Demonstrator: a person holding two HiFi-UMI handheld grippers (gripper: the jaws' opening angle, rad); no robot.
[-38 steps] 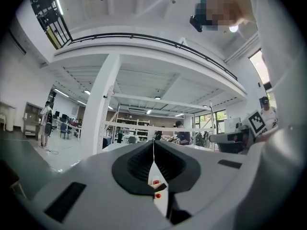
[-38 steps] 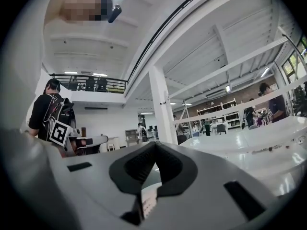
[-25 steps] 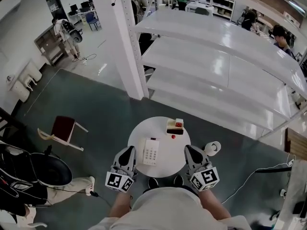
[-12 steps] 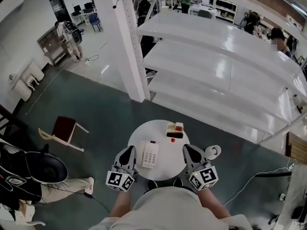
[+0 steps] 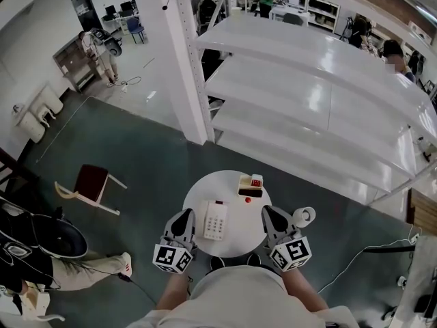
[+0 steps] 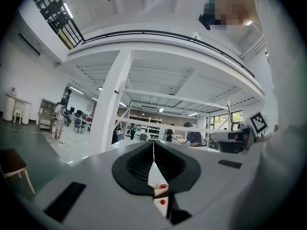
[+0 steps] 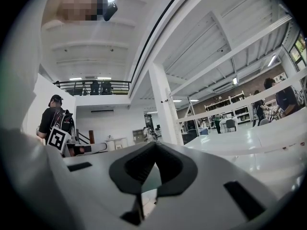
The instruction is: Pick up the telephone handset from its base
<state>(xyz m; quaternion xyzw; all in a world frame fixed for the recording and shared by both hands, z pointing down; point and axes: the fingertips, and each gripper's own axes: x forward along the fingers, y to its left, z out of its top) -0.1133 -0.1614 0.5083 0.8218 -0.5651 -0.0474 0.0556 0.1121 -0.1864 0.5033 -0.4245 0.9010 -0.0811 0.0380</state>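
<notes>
Both closed and empty, left tongs (image 5: 182,215) and right tongs (image 5: 270,212) hover at the desk's (image 5: 239,234) near edge. The phone (image 5: 215,219) lies mid-desk between them, handset unlifted. Likely next: open, reach in.

table (image 5: 246,227): round, white
chair (image 5: 91,182): red seat, left of table, well apart
shelves (image 5: 307,94): white, behind table
box (image 5: 250,184): small, red-topped, at table's far edge
</notes>
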